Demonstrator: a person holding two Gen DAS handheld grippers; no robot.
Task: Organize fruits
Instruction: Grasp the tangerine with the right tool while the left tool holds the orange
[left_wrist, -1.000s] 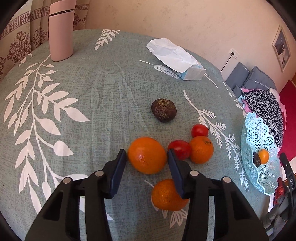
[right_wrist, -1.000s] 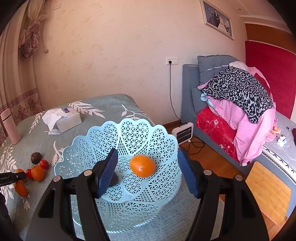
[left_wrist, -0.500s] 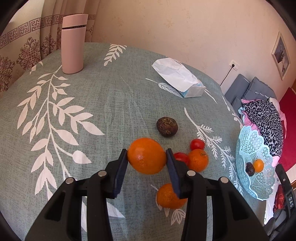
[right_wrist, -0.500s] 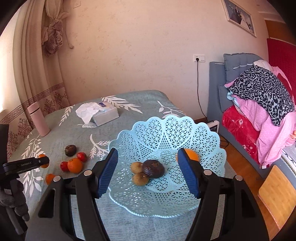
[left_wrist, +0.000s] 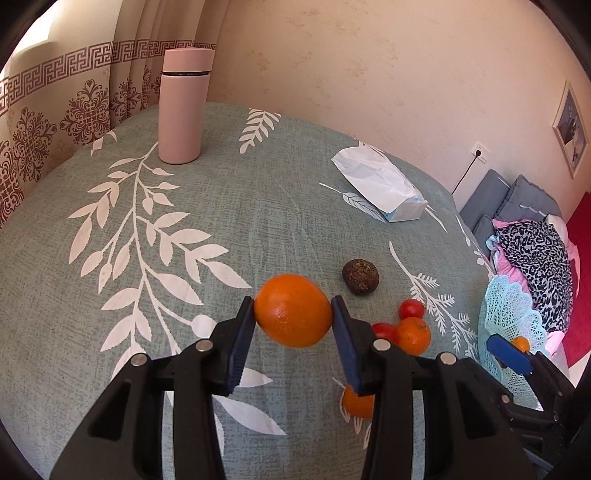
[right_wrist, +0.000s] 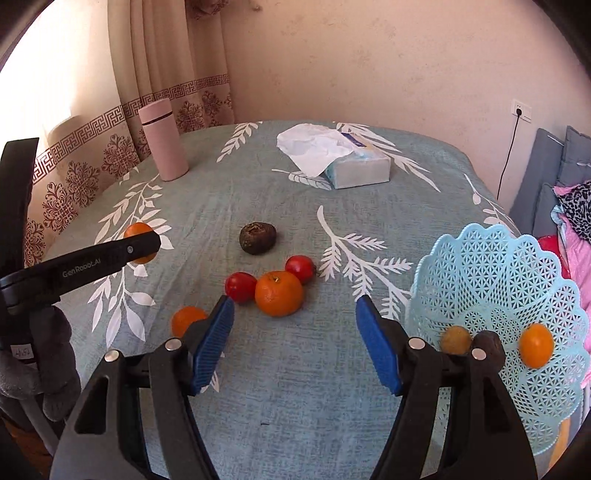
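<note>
Left hand-held gripper clamps one orange; right hand-held gripper gapes empty over two tomatoes.

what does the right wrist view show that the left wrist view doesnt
Only the right wrist view: the basket's inside, holding a yellowish fruit, a dark fruit and a small orange, and the open, empty right gripper head-on.

Only the left wrist view: the left gripper shut on the big orange seen up close, plus a framed picture on the wall.

Both: the pink flask, tissue pack, dark round fruit, two tomatoes beside an orange, and another orange nearer the cameras.
</note>
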